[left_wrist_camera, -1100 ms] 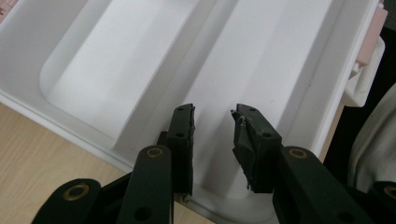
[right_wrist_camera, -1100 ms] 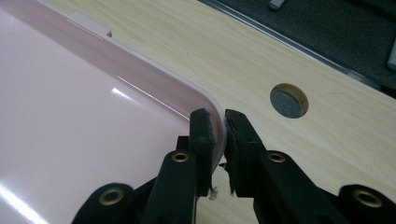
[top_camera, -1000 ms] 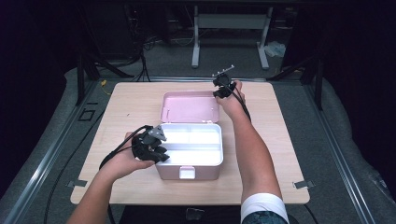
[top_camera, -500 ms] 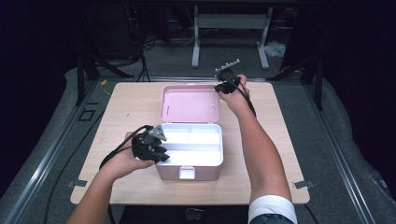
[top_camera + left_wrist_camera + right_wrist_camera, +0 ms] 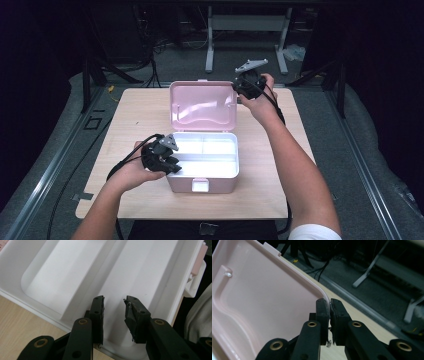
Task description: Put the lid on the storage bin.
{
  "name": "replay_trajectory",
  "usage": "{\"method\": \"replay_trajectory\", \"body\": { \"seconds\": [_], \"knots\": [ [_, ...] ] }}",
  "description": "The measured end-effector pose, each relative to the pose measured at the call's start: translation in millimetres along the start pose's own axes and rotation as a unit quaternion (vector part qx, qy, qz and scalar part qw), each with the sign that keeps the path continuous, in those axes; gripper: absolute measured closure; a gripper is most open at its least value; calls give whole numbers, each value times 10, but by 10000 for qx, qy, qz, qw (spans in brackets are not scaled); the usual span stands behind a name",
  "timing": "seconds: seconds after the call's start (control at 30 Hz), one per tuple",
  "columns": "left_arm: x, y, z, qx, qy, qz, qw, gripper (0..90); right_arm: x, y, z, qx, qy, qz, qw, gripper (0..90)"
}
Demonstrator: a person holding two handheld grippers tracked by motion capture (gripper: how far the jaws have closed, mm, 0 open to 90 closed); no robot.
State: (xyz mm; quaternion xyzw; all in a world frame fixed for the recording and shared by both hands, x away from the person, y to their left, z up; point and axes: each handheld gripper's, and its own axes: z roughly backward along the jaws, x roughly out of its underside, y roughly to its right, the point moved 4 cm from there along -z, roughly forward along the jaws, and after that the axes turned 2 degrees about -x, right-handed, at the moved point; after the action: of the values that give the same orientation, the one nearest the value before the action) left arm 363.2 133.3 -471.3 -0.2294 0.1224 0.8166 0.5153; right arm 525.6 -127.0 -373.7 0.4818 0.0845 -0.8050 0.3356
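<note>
High view: pink box (image 5: 202,172) sits mid-counter (image 5: 125,115), its lid (image 5: 202,105) raised near upright; right gripper (image 5: 239,88) at the lid's top right corner, left gripper (image 5: 172,162) at the box's left rim. Left gripper view: jaws apart over the white tray (image 5: 140,272) inside the box, nothing between them. Right gripper view: jaws clamped together on the lid (image 5: 262,302) rim at its corner.

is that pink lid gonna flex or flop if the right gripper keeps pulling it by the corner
The pink lid looks like thin moulded plastic, so probably light and a bit bendy. Pinched at its rim corner by the right gripper, it may twist slightly. The left gripper at the white tray should limit tipping.
</note>
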Motion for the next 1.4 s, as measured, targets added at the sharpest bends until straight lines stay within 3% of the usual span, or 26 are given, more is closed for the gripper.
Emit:
{"method": "replay_trajectory", "body": {
  "seconds": [0.03,0.07,0.13,0.17,0.2,0.23,0.47,0.6,0.67,0.7,0.87,0.97,1.23,1.4],
  "knots": [
    [-1,1,-1,-1,6,8,10000,681,0,0,0,0,0,0,10000,857],
    [-1,2,-1,-5,3,3,10000,681,-20,-100,169,133,146,257,9995,857],
    [0,4,-1,-4,5,16,10000,681,-26,-137,225,164,204,356,9990,857],
    [0,6,-1,-3,2,24,10000,681,-25,-248,391,219,334,561,9976,857],
    [0,6,-1,-5,1,27,10000,681,-25,-248,391,219,334,561,9976,857],
    [-2,8,-1,-10,1,18,10000,681,4,-338,522,302,458,765,9956,855],
    [-25,41,3,-76,-95,-40,9999,721,156,-567,852,223,749,905,9928,844],
    [-22,87,21,-285,-77,-172,9994,707,244,-656,979,87,850,873,9925,832],
    [-12,98,86,-215,-34,-175,9996,688,347,-751,1093,-47,929,845,9921,820],
    [3,88,202,-163,143,-49,9998,684,389,-785,1129,-93,947,847,9919,815],
    [59,71,436,-230,277,20,9993,654,610,-918,1260,-383,1009,780,9911,797],
    [136,48,582,-287,454,96,9985,648,855,-1030,1331,-644,1060,688,9899,781],
    [302,15,665,-416,525,238,9975,639,1244,-1201,1374,-994,800,569,9902,751],
    [349,0,670,-429,544,260,9973,634,1382,-1205,1431,-940,726,504,9916,748]
  ]
}}
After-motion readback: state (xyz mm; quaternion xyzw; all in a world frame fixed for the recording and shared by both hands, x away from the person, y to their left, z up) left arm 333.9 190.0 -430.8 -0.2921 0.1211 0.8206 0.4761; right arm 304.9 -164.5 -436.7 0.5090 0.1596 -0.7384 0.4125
